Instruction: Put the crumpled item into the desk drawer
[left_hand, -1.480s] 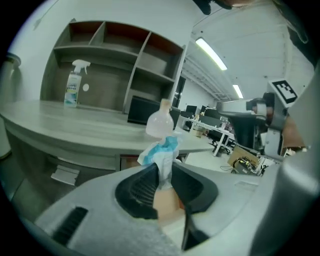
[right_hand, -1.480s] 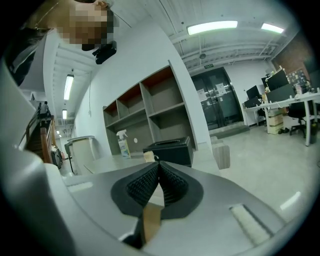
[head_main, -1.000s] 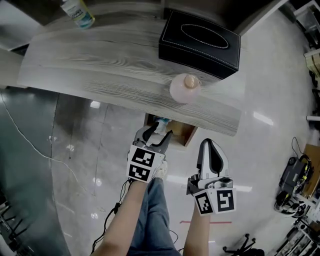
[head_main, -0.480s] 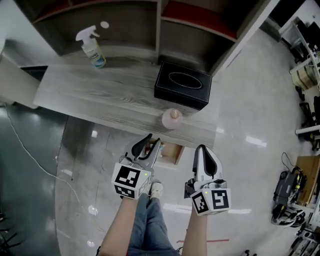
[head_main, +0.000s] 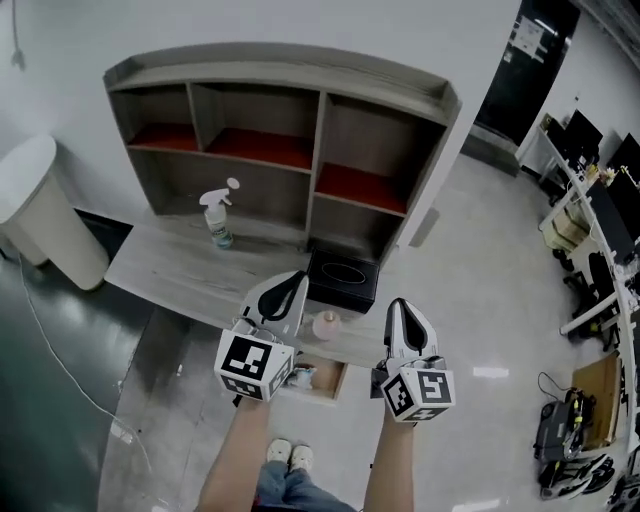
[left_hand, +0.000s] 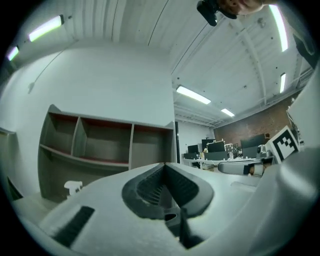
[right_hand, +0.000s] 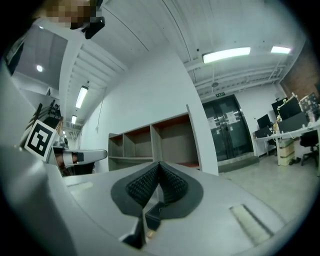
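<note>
The wooden desk drawer stands open under the desk's front edge, between my two grippers in the head view. A small pale crumpled item lies inside it. My left gripper is held up in front of the desk, shut and empty; in the left gripper view its jaws meet with nothing between them. My right gripper is raised beside it, also shut and empty, its pads pressed together. Both are well above the drawer.
A grey desk carries a spray bottle, a black tissue box and a pink round object. A shelf unit rises behind it. A white bin stands left; office furniture at right.
The left gripper's jaws have closed from open. Both grippers have lifted away from the drawer, and the head view has swung up and back, showing the whole shelf unit.
</note>
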